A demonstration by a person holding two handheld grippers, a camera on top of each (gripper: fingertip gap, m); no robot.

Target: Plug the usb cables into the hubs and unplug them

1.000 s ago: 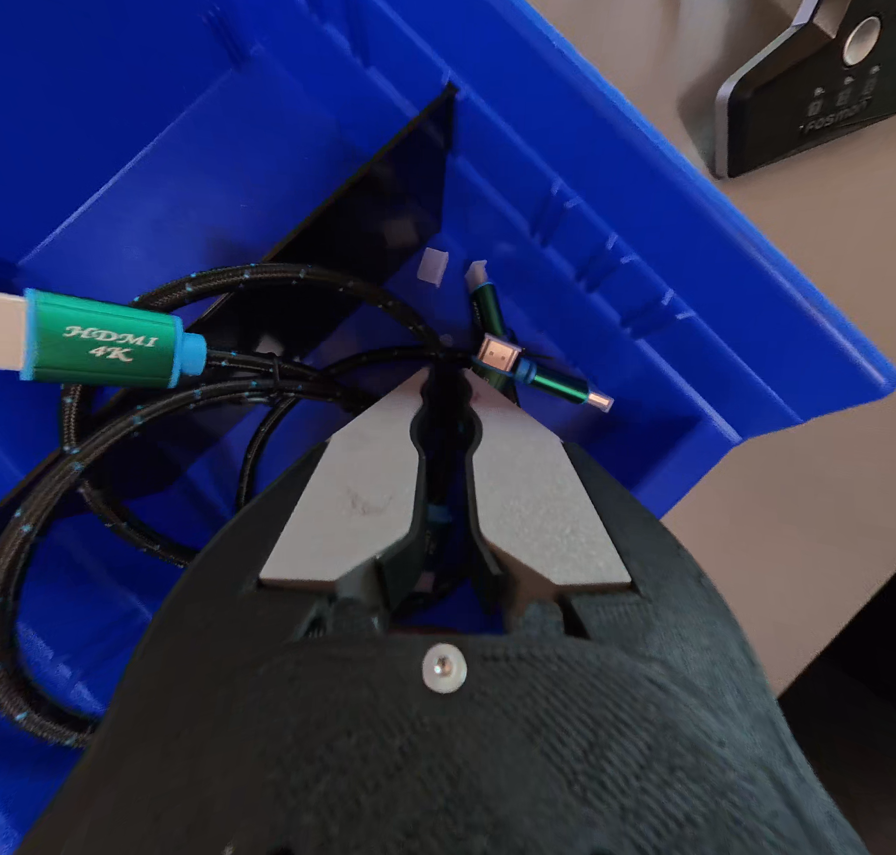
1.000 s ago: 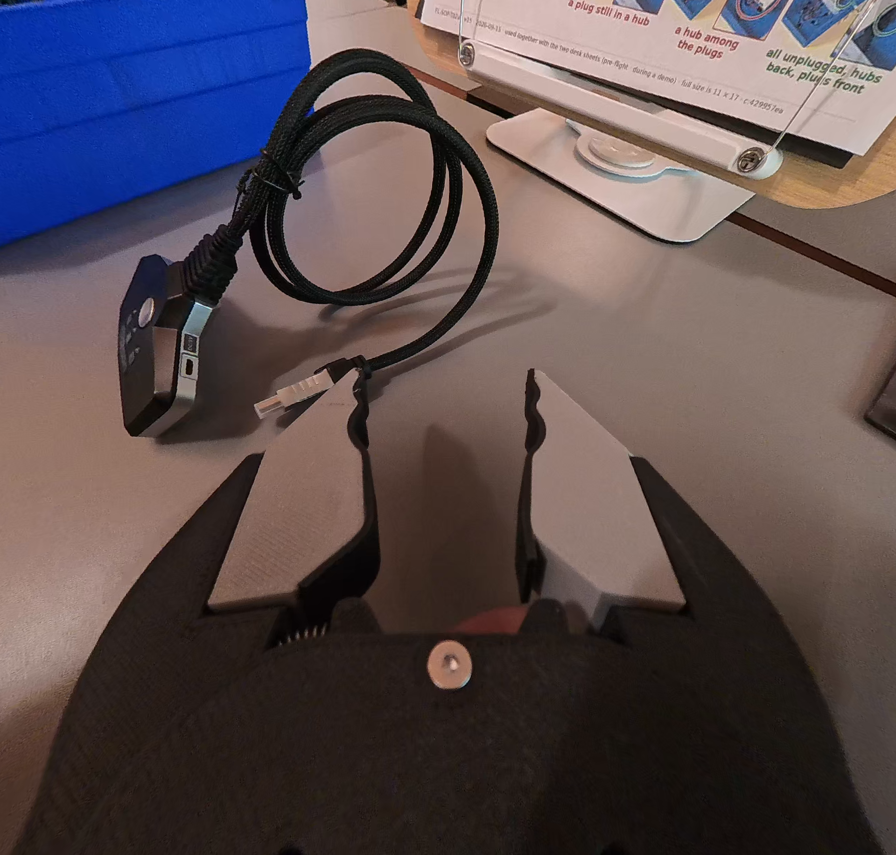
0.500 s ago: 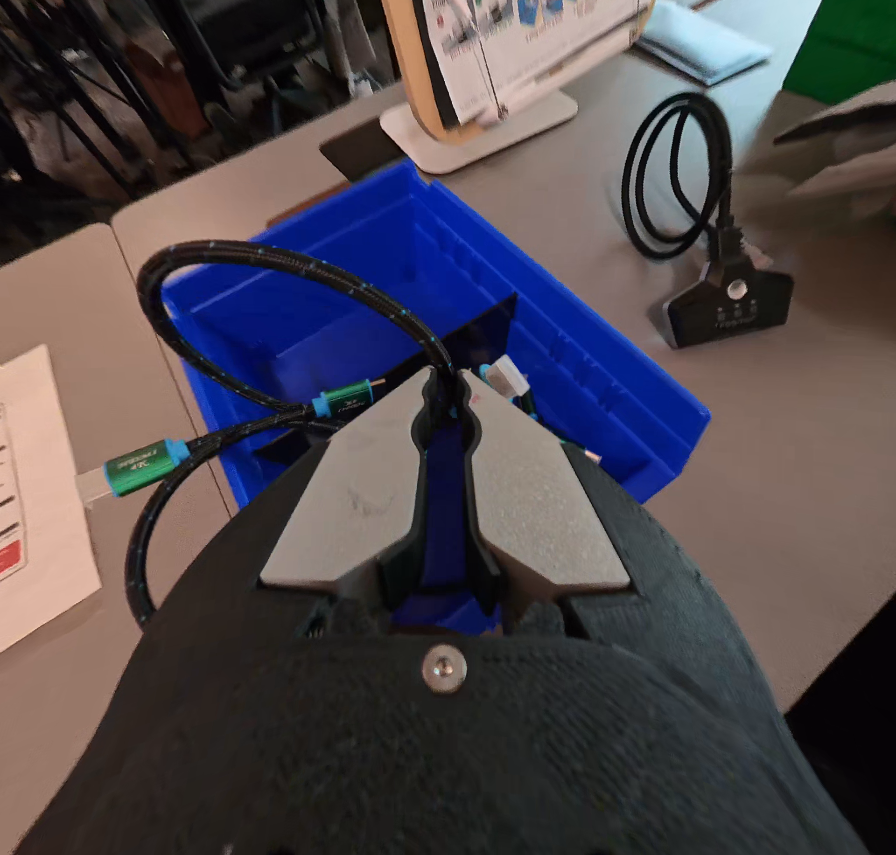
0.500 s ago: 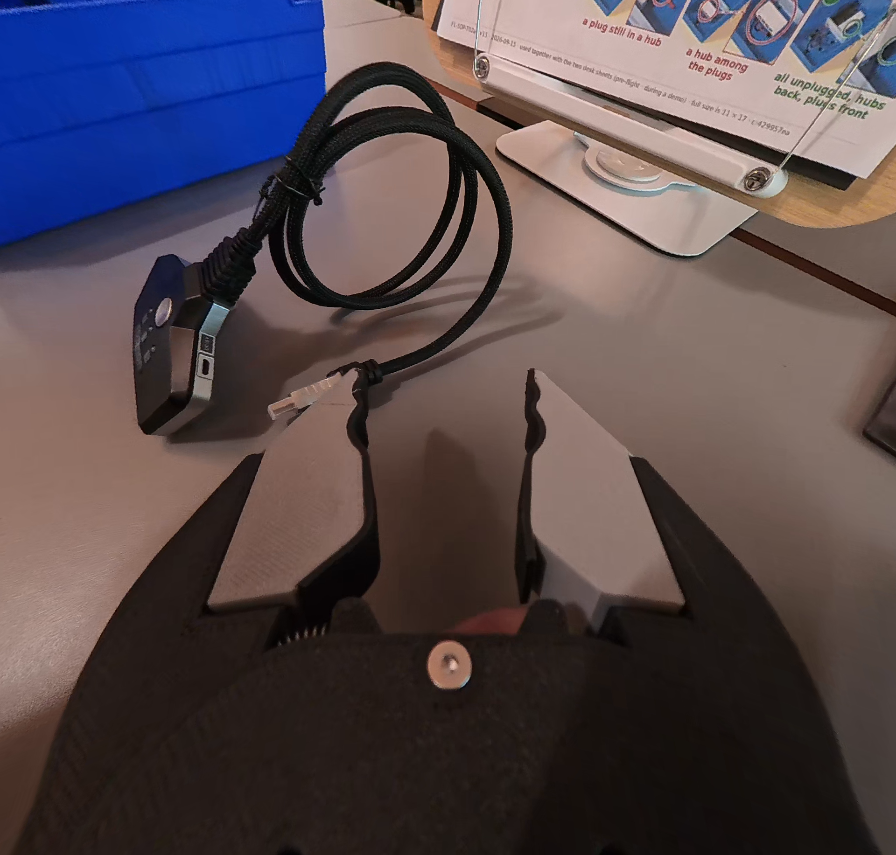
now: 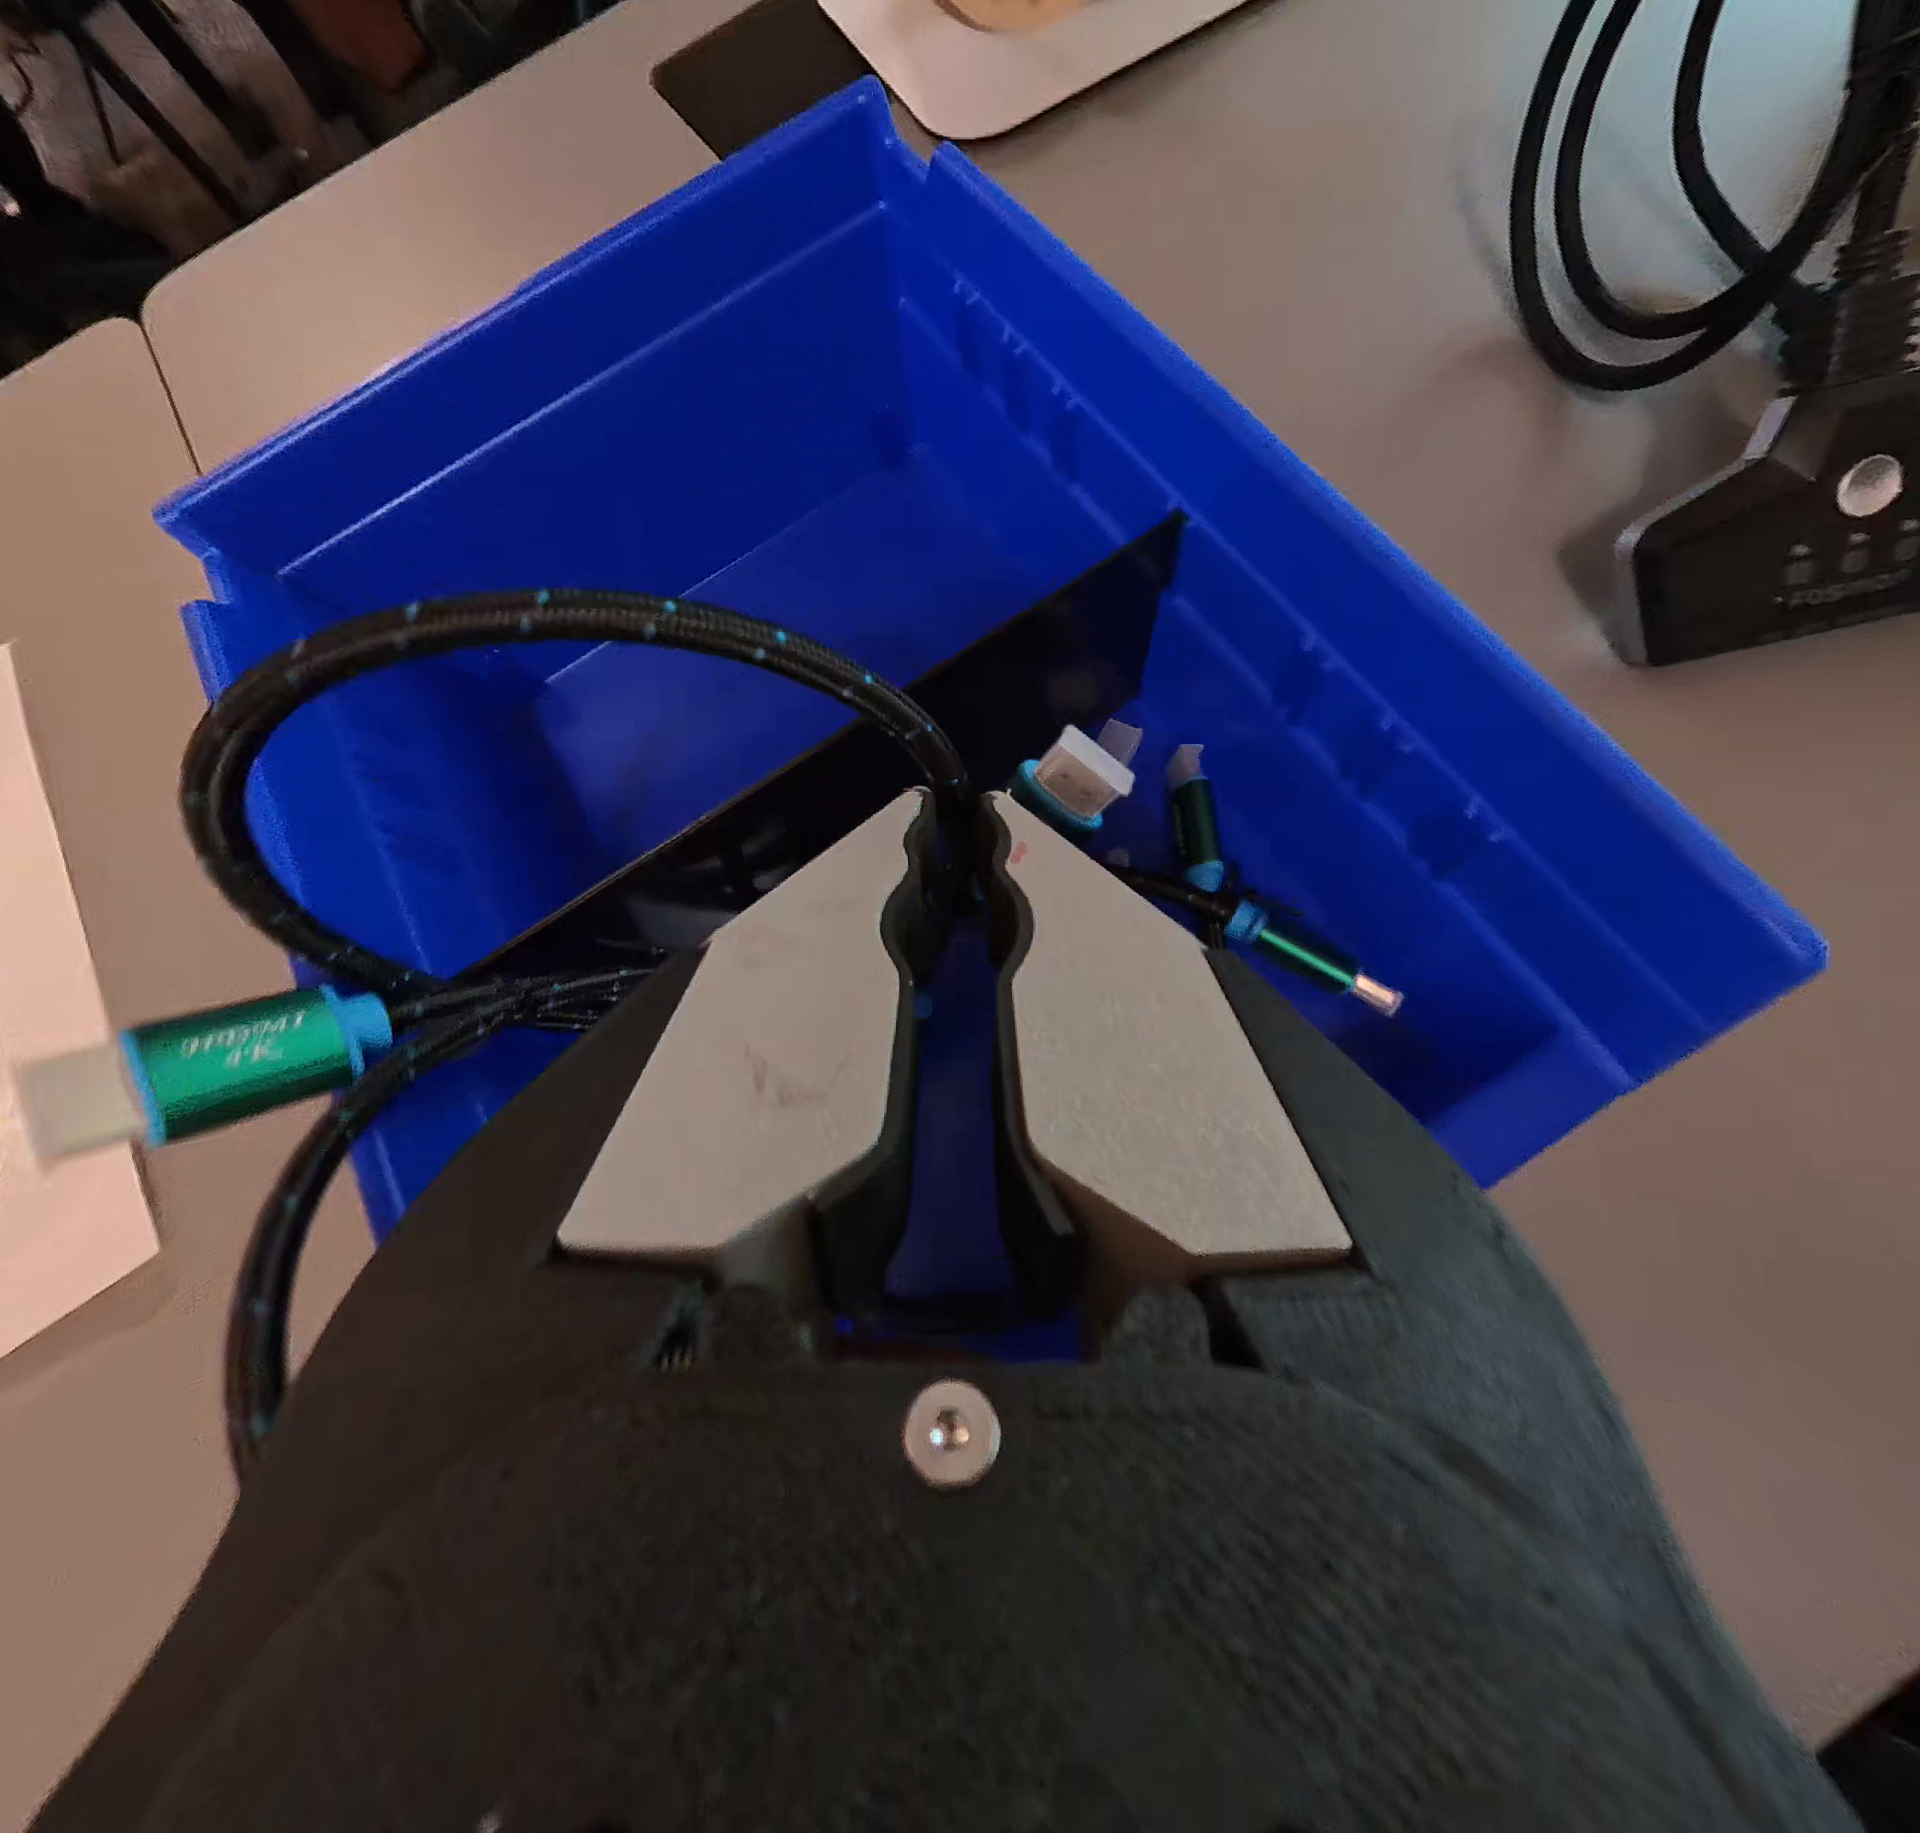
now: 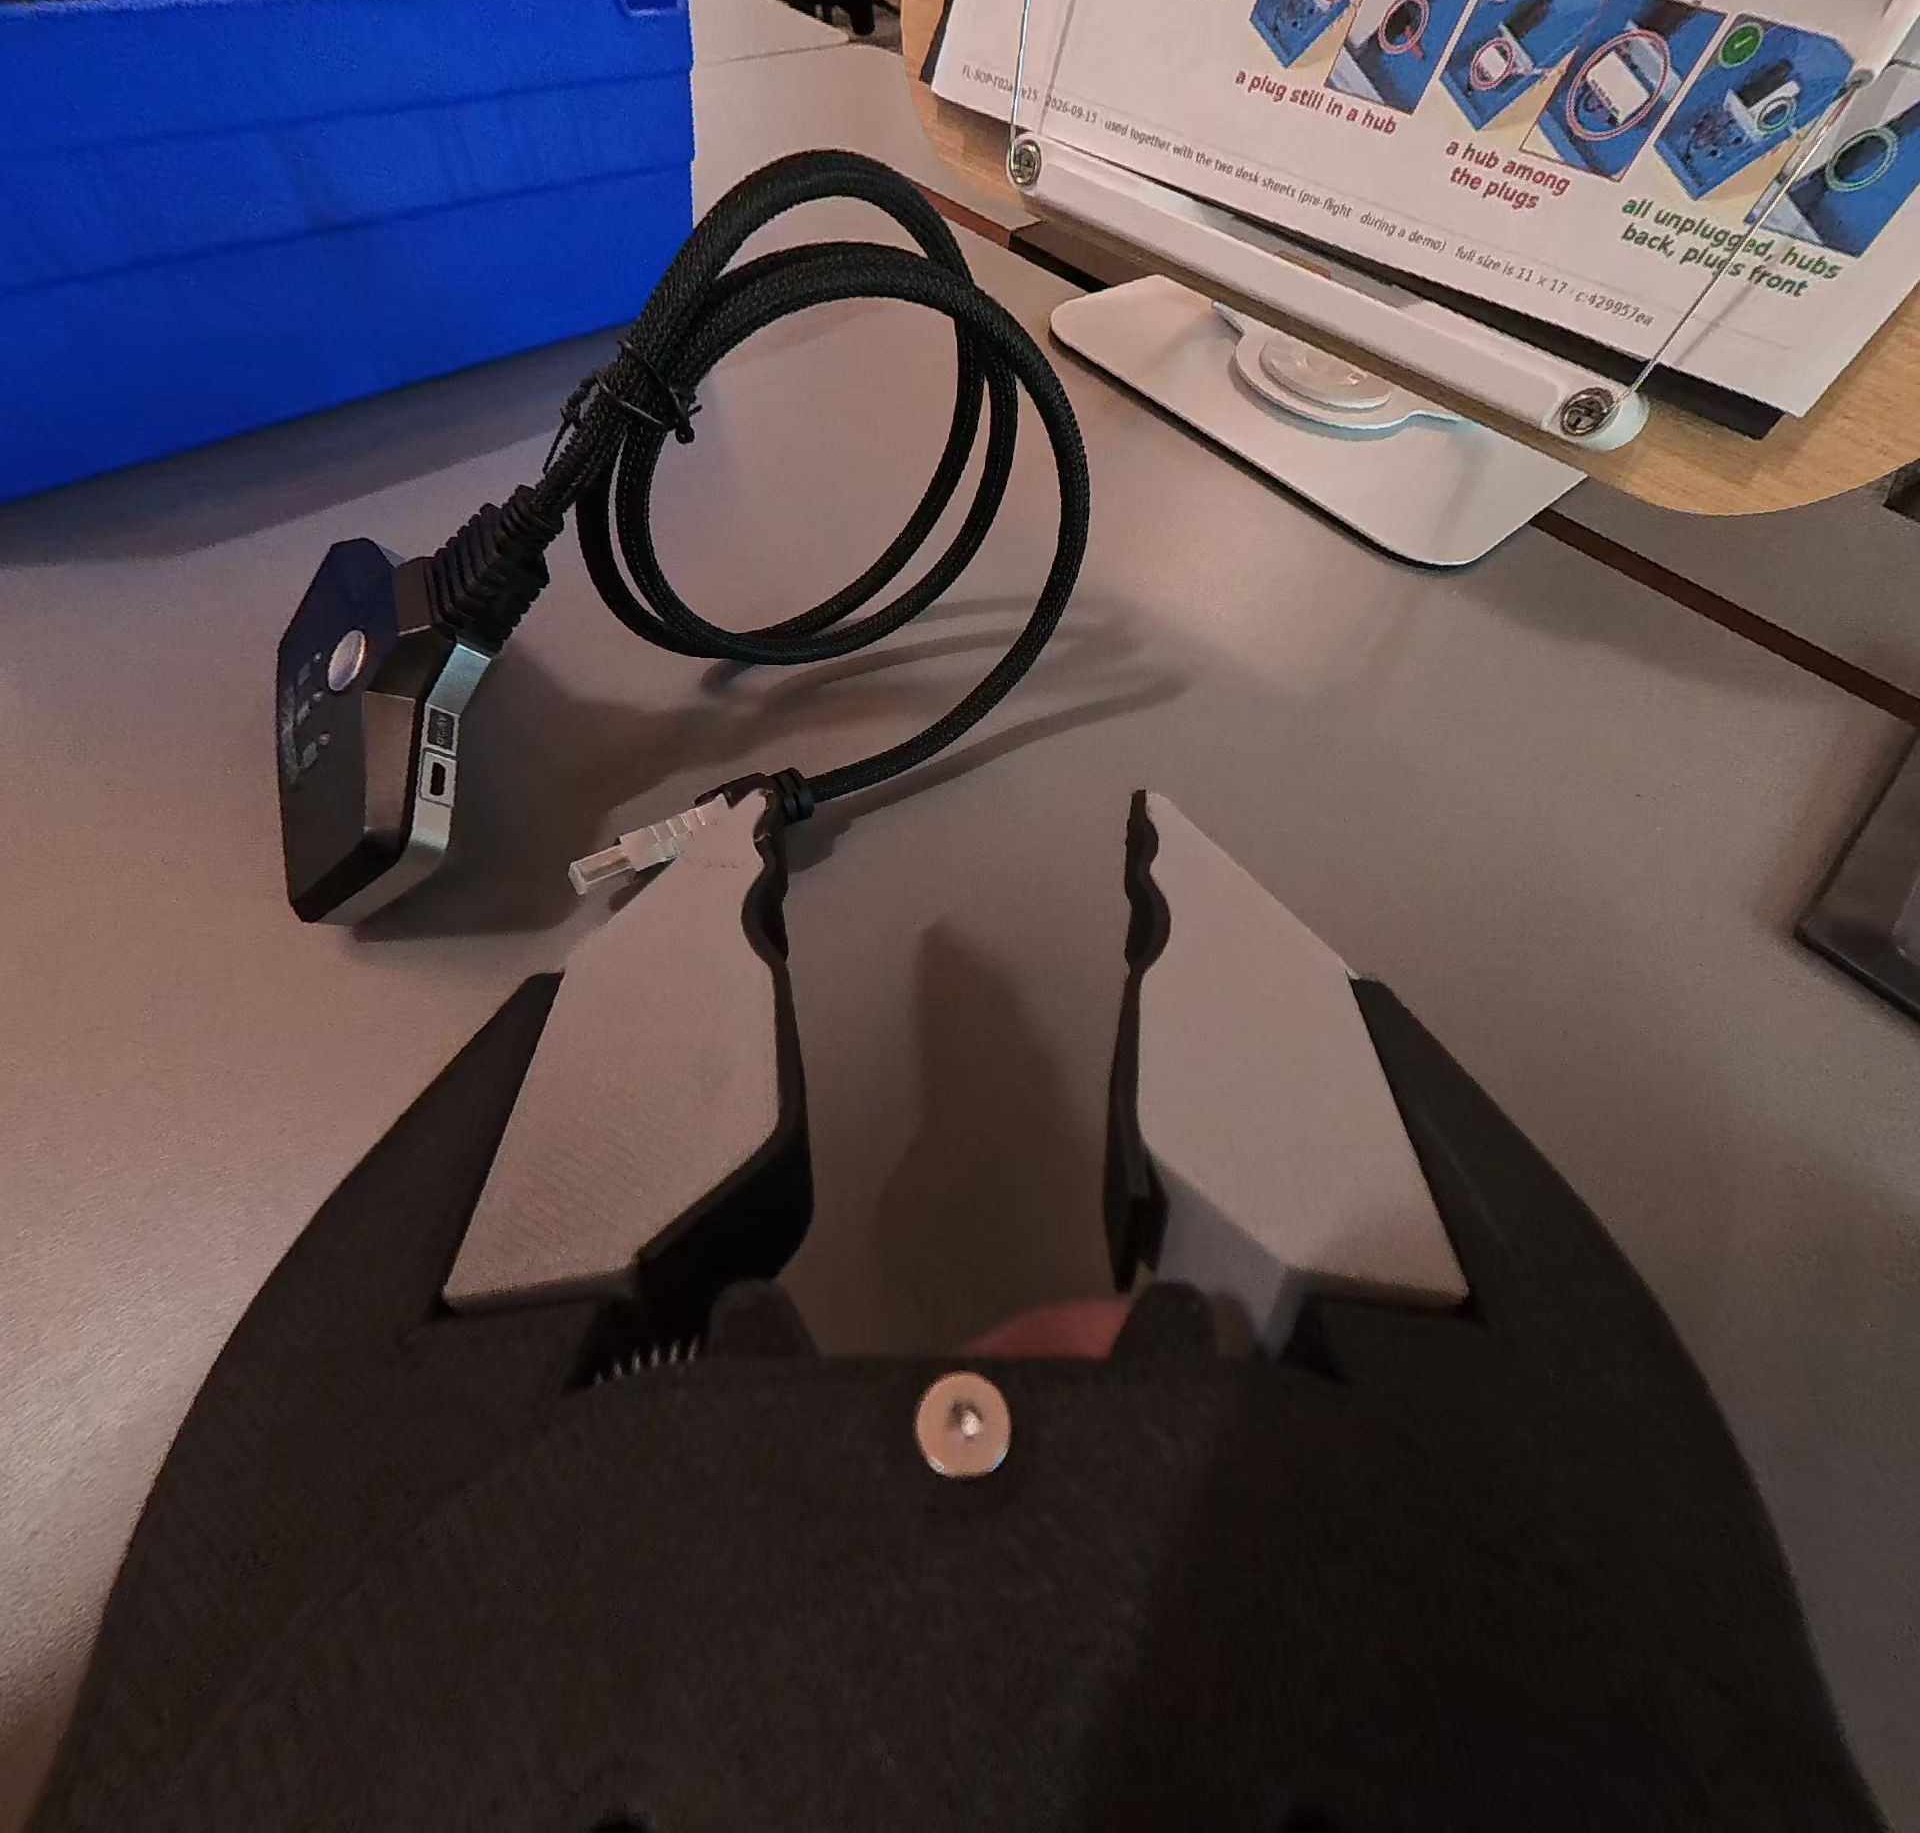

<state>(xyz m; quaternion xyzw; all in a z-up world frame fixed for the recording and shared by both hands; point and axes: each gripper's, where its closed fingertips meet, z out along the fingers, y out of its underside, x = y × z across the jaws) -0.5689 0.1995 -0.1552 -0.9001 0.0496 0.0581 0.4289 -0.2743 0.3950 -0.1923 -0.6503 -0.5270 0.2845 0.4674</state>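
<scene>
The left gripper [image 5: 958, 827] is clenched on a black braided cable [image 5: 582, 630] flecked with blue, pinching it right at the tips, at the centre of the left wrist view. The cable arches up and left from the pinch, loops back, and ends in a green plug [image 5: 244, 1061] hanging at the left edge of the frame, over the bin's left wall and near a white sheet [image 5: 47, 1004] on the worktop [image 5: 1351, 349]. A second length of it drops away at lower left.

Below the gripper sits a blue bin [image 5: 1403, 661], split by a dark divider [image 5: 1049, 640]. In the compartment just right of the tips lie a clear-capped plug [image 5: 1081, 775] and thinner green connectors [image 5: 1309, 968].

The hold is shallow, so the stiff cable could slip or twist out. The dangling plug could snag on the bin wall or swing against the sheet, and loose loops may catch the connectors in the bin.

The right gripper [image 6: 956, 838] is released, jaws wide apart with nothing between them, low over the worktop. Its left fingertip lies over or just beside a clear-capped connector [image 6: 644, 843] on a coiled black cable [image 6: 862, 453] running to a dark hub [image 6: 364, 755], at the left of the frame; whether they touch I cannot tell. A nudge there could drag the hub. A stand [image 6: 1309, 401] with a printed sheet occupies the upper right.
</scene>
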